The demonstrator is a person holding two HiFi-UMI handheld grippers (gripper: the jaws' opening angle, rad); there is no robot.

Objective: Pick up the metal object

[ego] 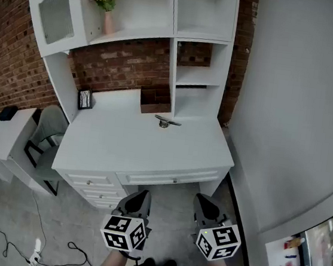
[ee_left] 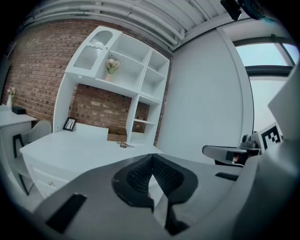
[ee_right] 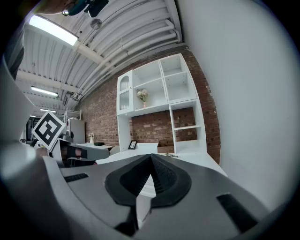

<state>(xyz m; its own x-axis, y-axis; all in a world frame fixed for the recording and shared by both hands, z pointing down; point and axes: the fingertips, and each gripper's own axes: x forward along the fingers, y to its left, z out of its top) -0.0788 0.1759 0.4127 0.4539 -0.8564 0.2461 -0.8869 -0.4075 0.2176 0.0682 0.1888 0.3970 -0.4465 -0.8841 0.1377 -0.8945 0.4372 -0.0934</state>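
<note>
The metal object lies at the back of the white tabletop, just in front of a brown box and the shelf unit. The left hand-held gripper and the right hand-held gripper hang side by side before the drawers, well apart from the object; each has its jaws pressed together, with nothing between them.

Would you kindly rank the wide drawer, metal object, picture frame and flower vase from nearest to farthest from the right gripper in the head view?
1. wide drawer, desk front, just ahead of the right gripper.
2. metal object, desktop rear.
3. picture frame, back left.
4. flower vase, upper shelf.
</note>
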